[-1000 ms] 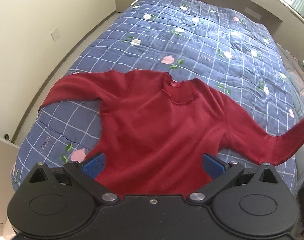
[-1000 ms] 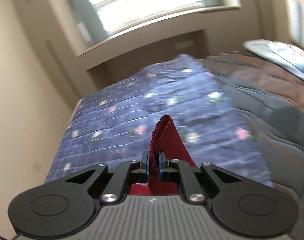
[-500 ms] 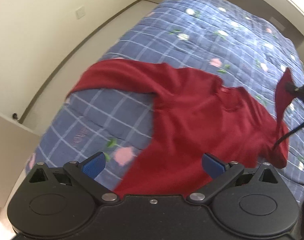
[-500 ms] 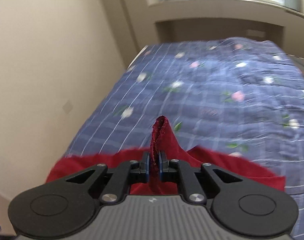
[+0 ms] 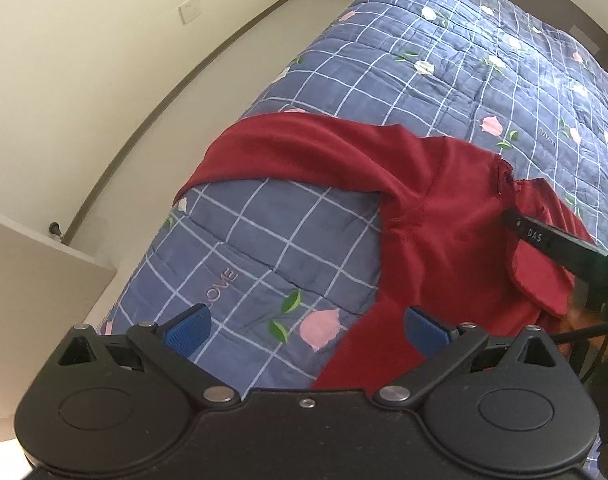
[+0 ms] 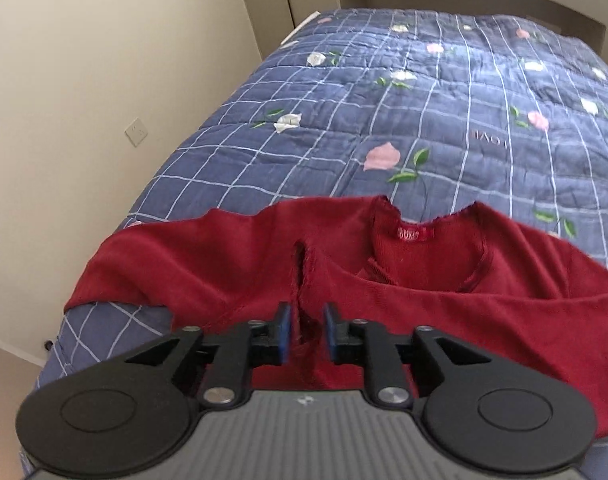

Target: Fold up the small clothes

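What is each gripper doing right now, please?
Left gripper: wide open, holding nothing, above the quilt and sweater hem.
Right gripper: partly open, the sleeve cuff loose between its pads.

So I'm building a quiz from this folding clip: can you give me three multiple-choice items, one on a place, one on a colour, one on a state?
1. Where does the dark red knit sweater lie?
A. on the blue checked floral quilt
B. on the floor
C. on a chair

2. What colour are the pads of the left tongs?
A. green
B. blue
C. white

3. How do the right tongs stand?
A. spread fully wide, with nothing between them
B. out of view
C. slightly parted, with the cuff of the folded-over sleeve between the pads

Answers:
1. A, the sweater is spread across the quilt in both views.
2. B, both pads show blue in the left wrist view.
3. C, a gap shows on either side of the cuff in the right wrist view.
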A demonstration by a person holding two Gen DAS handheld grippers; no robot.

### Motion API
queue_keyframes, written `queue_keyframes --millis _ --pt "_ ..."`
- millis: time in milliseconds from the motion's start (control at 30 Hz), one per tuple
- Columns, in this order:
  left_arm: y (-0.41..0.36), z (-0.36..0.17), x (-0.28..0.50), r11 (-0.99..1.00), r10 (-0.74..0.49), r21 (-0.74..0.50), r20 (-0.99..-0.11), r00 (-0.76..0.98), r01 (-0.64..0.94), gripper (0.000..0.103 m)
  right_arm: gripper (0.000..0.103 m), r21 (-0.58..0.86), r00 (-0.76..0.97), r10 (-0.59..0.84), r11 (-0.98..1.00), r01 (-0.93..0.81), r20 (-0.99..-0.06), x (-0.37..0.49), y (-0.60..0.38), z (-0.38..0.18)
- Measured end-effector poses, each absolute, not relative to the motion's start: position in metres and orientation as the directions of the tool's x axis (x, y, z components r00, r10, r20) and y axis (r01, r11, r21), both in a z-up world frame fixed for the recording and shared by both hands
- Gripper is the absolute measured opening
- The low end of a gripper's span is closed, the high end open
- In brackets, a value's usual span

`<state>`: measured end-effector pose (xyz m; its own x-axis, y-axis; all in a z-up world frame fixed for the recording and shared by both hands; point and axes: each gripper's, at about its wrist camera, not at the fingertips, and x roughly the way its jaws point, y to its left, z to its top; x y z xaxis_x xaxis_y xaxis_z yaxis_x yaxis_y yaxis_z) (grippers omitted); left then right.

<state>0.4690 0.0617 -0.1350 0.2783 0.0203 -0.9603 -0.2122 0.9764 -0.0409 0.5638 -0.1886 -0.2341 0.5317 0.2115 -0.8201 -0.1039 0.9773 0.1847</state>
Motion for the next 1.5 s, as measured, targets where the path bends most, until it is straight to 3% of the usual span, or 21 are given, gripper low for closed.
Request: queue_keyframes --millis 67,267,567,667,767,933,1000,1033,1067,1100,1167,1500 --pt "0.056 -0.136 0.474 0.979 0.015 -0.043 -0.960 0.280 -0.202 0.102 0.062 0.202 0.529 0.220 0.975 -0.092 -0.819 0.565 -0.197 -0.235" --pt "0.032 -0.138 0.491 0.987 -0.014 -0.059 -0.957 0.288 -0.150 0.102 0.092 0.207 0.541 0.179 0.978 -0.009 -0.822 0.535 -0.248 -0.229" --pt "-0.039 -0.186 0.532 0.995 -0.071 -0.085 -0.963 0.260 -0.044 0.102 0.098 -0.040 0.461 -0.200 0.942 0.333 -0.865 0.455 -0.373 -0.241" --pt "-0.065 -0.210 0.557 0.997 -0.057 -0.070 -0.967 0.249 -0.043 0.102 0.088 -0.123 0.405 -0.274 0.924 0.362 -0.872 0.442 -0.399 -0.261" --pt "-0.083 -0.235 0.581 0.998 -0.029 -0.042 -0.974 0.224 -0.054 0.102 0.077 -0.118 0.405 -0.263 0.930 0.349 -0.876 0.439 -0.412 -0.278" --pt "-0.102 -0.271 0.604 0.999 0.030 0.023 -0.978 0.205 -0.035 0.102 0.067 -0.088 0.493 -0.222 0.956 0.281 -0.841 0.453 -0.406 -0.286" --pt "-0.105 -0.282 0.608 0.998 0.054 0.050 -0.980 0.193 -0.026 0.102 0.056 -0.099 0.515 -0.229 0.958 0.268 -0.826 0.462 -0.401 -0.287" --pt "-0.106 -0.286 0.611 0.998 0.066 0.063 -0.980 0.186 -0.021 0.102 0.044 -0.097 0.519 -0.227 0.959 0.266 -0.824 0.467 -0.400 -0.288" --pt "-0.106 -0.291 0.612 0.997 0.082 0.081 -0.981 0.177 -0.015 0.102 0.023 -0.088 0.521 -0.220 0.960 0.266 -0.824 0.469 -0.400 -0.288" --pt "-0.107 -0.296 0.613 0.995 0.104 0.104 -0.981 0.162 -0.010 0.102 0.016 -0.079 0.523 -0.218 0.958 0.276 -0.824 0.471 -0.401 -0.287" --pt "-0.107 -0.304 0.614 0.992 0.128 0.130 -0.983 0.129 0.002 0.102 0.010 -0.078 0.520 -0.230 0.952 0.297 -0.823 0.472 -0.403 -0.284" --pt "-0.098 -0.321 0.609 0.995 0.098 0.099 -0.993 0.073 0.016 0.103 0.009 0.151 0.432 -0.120 0.827 0.541 -0.894 0.464 -0.439 -0.295"
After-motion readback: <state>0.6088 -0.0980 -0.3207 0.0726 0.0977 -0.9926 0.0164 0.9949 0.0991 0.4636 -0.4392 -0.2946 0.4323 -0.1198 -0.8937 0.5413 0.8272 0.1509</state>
